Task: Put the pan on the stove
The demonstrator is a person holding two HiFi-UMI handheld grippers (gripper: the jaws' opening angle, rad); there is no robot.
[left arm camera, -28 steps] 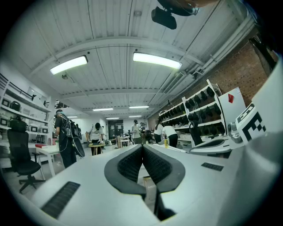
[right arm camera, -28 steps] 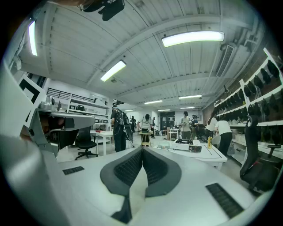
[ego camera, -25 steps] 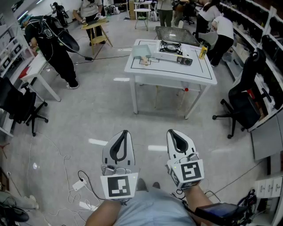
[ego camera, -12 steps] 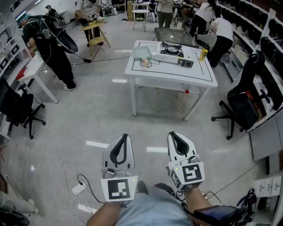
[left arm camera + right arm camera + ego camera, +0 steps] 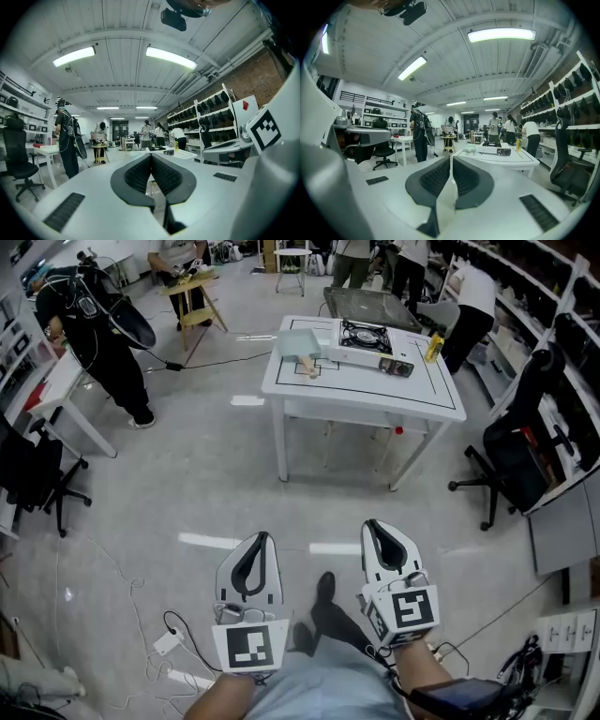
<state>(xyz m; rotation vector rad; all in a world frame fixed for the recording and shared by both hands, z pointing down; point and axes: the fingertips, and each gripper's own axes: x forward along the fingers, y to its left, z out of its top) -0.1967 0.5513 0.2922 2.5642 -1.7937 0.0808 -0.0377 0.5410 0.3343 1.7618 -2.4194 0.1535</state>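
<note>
White square table (image 5: 356, 385) is lined in black; yellow plastic bottle (image 5: 432, 348) is noted; left gripper (image 5: 262, 538) and right gripper (image 5: 373, 525) are coloured white, padded black.

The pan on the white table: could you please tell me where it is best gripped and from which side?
Probably by its short brownish handle, which sticks out from the pale pan toward the near edge of the table. Coming from that near side, left of the stove, the approach meets the handle end-on; the wide body looks harder to clamp.
</note>
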